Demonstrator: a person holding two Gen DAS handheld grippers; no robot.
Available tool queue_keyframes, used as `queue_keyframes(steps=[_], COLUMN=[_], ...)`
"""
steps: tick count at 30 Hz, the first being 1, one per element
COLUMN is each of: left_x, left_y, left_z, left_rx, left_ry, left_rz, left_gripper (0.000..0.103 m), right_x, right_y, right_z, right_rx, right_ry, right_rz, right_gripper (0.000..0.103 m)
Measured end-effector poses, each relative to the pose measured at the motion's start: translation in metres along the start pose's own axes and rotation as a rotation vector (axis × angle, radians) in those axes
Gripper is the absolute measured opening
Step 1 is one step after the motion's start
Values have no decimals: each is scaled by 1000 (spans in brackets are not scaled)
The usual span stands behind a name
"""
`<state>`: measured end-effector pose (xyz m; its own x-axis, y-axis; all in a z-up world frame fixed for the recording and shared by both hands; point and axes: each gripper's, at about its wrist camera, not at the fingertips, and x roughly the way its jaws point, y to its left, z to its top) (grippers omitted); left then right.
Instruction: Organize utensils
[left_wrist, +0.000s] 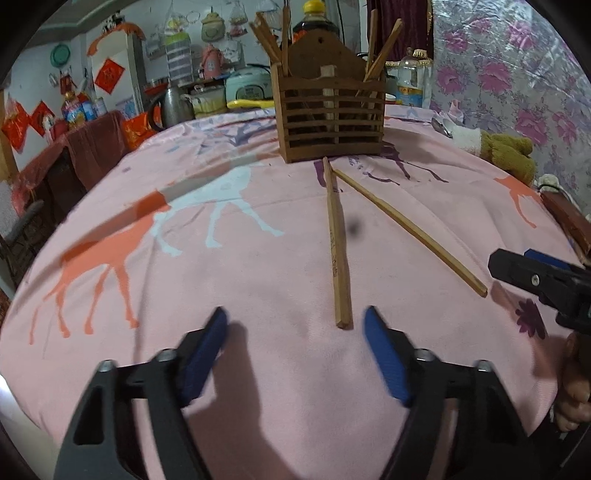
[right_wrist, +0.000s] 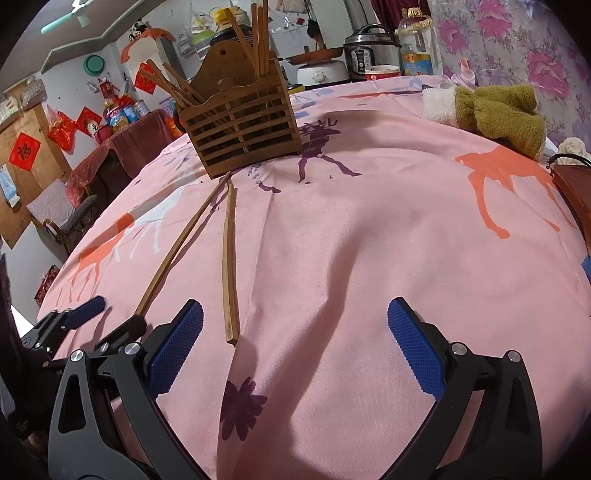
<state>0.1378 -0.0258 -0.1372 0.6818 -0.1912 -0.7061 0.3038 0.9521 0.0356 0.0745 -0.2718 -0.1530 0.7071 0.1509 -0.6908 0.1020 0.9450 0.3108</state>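
Two wooden chopsticks lie on the pink cloth in front of a slatted wooden holder (left_wrist: 332, 122) (right_wrist: 240, 136) that has several chopsticks standing in it. The left chopstick (left_wrist: 337, 243) (right_wrist: 173, 251) ends just inside the mouth of my left gripper (left_wrist: 295, 312) (right_wrist: 114, 315), close to its right finger. The pads do not touch it, and the jaws stand apart. The right chopstick (left_wrist: 410, 229) (right_wrist: 229, 266) ends beside the left finger of my right gripper (right_wrist: 295, 306) (left_wrist: 513, 260), which is wide open and holds nothing.
A green and white towel (right_wrist: 495, 110) (left_wrist: 506, 151) lies at the far right, with a metal spoon (left_wrist: 441, 127) near it. A brown case (right_wrist: 572, 192) sits at the right edge. An oil bottle (left_wrist: 410, 81) and cookers stand behind the table.
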Motion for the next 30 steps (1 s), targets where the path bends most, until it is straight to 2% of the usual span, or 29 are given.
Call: queue_keyframes(steps=[2, 5, 9, 11, 13, 16, 20, 24, 26, 27, 28, 29, 30], left_x=[2, 2, 3, 2, 0, -4, -5, -6, -6, -6, -6, -5, -5], left_y=[5, 9, 9, 7, 9, 27, 43, 35, 35, 37, 38, 40, 41], left_z=[2, 4, 5, 5, 3, 0, -3, -5, -5, -5, -6, -6, -7], left_rx=[-25, -49, -54, -42, -38, -81, -121, -86, -89, -96, -104, -113, -118], left_ry=[4, 4, 4, 2, 8, 18, 19, -4, -7, -9, -11, -14, -17], left_rz=[-13, -16, -21, -12, 14, 65, 67, 106, 97, 96, 95, 93, 94], left_gripper=[50, 35, 26, 13, 9, 8, 9, 11, 18, 22, 32, 44, 49], right_x=[0, 0, 0, 0, 0, 0, -1, -5, -7, -8, -9, -10, -11], right_y=[-1, -1, 0, 0, 0, 1, 5, 13, 20, 22, 26, 30, 33], right_z=[0, 0, 0, 0, 0, 0, 0, -1, -3, -4, -5, -6, -8], right_rx=[2, 3, 3, 3, 2, -9, -39, -96, -140, -158, -181, -210, -230], right_ry=[1, 1, 0, 0, -2, -8, -14, -34, -44, -48, -51, -53, -55], right_rz=[0, 1, 0, -1, -2, -8, -10, -5, 0, 2, 5, 12, 17], right_gripper=[96, 96, 96, 96, 96, 96, 96, 93, 85, 78, 67, 63, 57])
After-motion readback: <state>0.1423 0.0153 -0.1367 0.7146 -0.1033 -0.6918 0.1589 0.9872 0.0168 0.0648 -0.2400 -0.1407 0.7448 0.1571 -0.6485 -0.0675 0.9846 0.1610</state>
